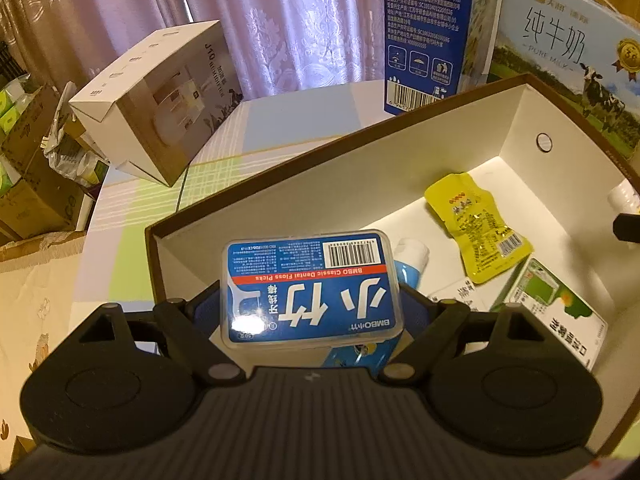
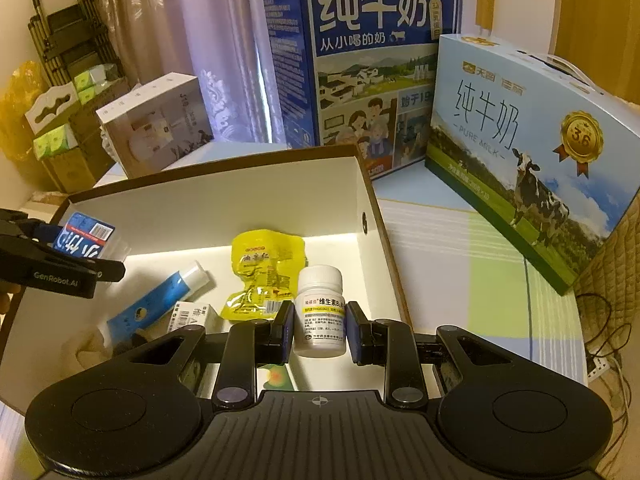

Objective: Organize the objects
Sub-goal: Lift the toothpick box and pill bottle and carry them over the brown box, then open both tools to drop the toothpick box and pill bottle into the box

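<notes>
A clear case of blue dental floss picks (image 1: 310, 286) sits crosswise between the fingers of my left gripper (image 1: 312, 300), which is shut on it over the left end of an open box with white walls (image 1: 360, 168). The right wrist view shows the same case (image 2: 86, 240) raised above the box floor. My right gripper (image 2: 320, 328) is shut on a white pill bottle (image 2: 320, 312) over the right part of that box (image 2: 240, 196). On the box floor lie a yellow snack pouch (image 2: 264, 264), a blue and white tube (image 2: 160, 300) and small cartons (image 1: 556, 312).
Two milk cartons, a dark blue one (image 2: 360, 60) and a pale blue one (image 2: 520, 140), stand behind and right of the box. A white appliance box (image 1: 156, 96) sits at the back left of the checked tablecloth (image 2: 460, 260). Cardboard boxes (image 1: 36, 184) are stacked off the left edge.
</notes>
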Demonstrator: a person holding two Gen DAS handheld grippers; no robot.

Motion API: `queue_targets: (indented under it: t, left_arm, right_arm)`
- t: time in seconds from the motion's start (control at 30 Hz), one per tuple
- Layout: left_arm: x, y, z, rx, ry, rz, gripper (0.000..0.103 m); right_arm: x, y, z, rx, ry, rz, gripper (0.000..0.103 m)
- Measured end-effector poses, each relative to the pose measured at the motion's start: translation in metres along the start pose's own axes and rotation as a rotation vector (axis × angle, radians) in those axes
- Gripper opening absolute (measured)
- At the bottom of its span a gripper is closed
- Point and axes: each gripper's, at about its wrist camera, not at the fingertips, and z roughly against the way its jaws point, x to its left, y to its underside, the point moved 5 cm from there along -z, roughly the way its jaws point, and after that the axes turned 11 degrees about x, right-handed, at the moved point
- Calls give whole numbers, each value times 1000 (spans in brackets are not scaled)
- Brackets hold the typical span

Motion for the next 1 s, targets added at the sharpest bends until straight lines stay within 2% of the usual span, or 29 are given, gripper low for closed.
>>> queue_targets:
  t: [0.2, 0.4, 0.73, 0.77, 0.83, 1.0]
  left_arm:
    - [-2, -6, -8, -2, -8, -23, 86]
    - [-3, -5, -8, -14, -9, -33, 91]
    - [0, 3, 8, -32, 43, -7, 93]
    - [0, 5, 10, -35, 49, -7, 93]
    - [0, 10, 15, -39, 60, -2, 95]
    - [1, 25, 33, -55, 88, 24, 95]
  right_arm:
    - [-4, -4, -3, -2, 5, -3, 24]
    - [-3, -7, -3, -9, 7, 6, 24]
    - [-9, -12, -2, -36, 26, -14, 25]
    - [-10, -12, 0, -46, 26, -20, 26]
    - [-11, -13, 4, -63, 19, -27, 42]
    - [-12, -9, 22, -103, -19, -62, 47]
